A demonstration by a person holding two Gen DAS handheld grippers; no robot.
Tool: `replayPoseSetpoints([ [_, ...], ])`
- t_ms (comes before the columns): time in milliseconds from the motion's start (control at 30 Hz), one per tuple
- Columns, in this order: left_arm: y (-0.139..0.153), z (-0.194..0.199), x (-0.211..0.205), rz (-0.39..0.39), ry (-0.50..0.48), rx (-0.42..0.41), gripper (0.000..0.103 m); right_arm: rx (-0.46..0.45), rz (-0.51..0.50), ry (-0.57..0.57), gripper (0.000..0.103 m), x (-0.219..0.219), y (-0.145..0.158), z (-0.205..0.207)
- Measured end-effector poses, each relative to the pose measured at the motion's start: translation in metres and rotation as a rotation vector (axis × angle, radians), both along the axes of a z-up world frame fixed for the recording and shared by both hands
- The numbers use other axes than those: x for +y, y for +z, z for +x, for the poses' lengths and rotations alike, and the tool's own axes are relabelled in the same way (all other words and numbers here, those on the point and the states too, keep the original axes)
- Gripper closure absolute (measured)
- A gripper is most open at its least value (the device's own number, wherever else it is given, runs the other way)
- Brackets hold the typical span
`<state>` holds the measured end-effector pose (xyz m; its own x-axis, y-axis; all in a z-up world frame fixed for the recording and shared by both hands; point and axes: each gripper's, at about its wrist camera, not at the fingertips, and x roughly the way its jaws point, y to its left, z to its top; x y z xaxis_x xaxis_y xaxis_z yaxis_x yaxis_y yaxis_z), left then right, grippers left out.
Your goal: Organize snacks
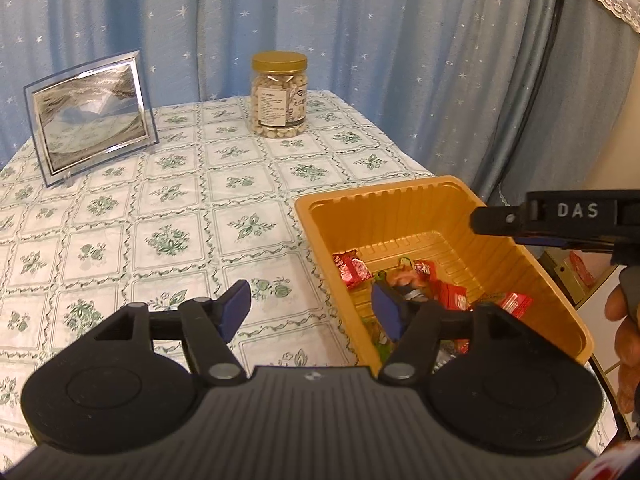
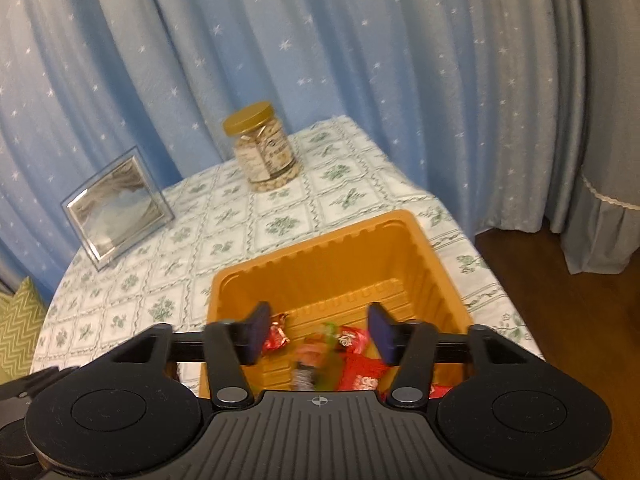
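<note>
- Left wrist view: the left gripper [image 1: 312, 312] is spread wide with nothing between its blue pads [image 1: 236, 312]; one pad hangs over the tablecloth [image 1: 120, 216], the other over the near-left edge of the orange tray [image 1: 420, 208].
- Red-wrapped snacks [image 1: 452, 296] lie inside the tray, heaped toward its near end; a blurred pinkish-green piece [image 1: 404, 278] sits among them.
- The right gripper [image 1: 496, 220] reaches in above the tray's right wall; from here I cannot tell how its jaws stand.
- A gold-lidded nut jar [image 1: 279, 96] stands beyond the tray, and a picture frame [image 1: 90, 116] stands far to the tray's left.
- Right wrist view: the right gripper [image 2: 318, 334] is released, jaws wide, poised over the tray [image 2: 320, 240].
- Red snacks [image 2: 360, 368] rest on the tray floor below, with a blurred piece [image 2: 312, 354] between the pads.
- The jar [image 2: 262, 148] and the frame [image 2: 116, 212] stand beyond the tray, to its left.
</note>
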<state>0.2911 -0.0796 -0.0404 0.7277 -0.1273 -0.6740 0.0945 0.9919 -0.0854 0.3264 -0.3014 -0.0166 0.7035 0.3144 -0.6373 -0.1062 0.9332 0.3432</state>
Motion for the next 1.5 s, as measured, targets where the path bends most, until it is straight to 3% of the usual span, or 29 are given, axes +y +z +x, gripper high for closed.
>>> replayPoseSetpoints([
  [133,0.002,-0.009,0.002,-0.014,0.009,0.004,0.033,0.014,-0.017,-0.013,0.047,-0.006,0.002,-0.008],
  [200,0.004,-0.014,0.001,-0.015,0.013,0.005,0.02,0.021,-0.031,-0.017,0.046,-0.009,0.004,-0.013],
  [267,0.007,-0.021,0.001,-0.014,0.023,-0.003,0.013,0.031,-0.039,-0.022,0.045,-0.011,0.005,-0.02],
  [500,0.016,-0.049,-0.001,0.009,0.026,-0.008,0.001,0.055,-0.054,-0.017,0.04,-0.019,0.014,-0.055],
  [700,0.023,-0.074,0.001,-0.01,0.038,-0.014,0.0,0.04,-0.063,-0.031,0.018,-0.024,0.025,-0.095],
  [1233,0.043,-0.163,0.031,-0.076,0.084,-0.028,0.0,0.031,-0.13,-0.065,0.015,-0.003,0.051,-0.188],
  [1500,0.066,-0.207,0.039,-0.061,0.113,-0.047,0.0,0.028,-0.151,-0.043,0.015,0.016,0.065,-0.228],
])
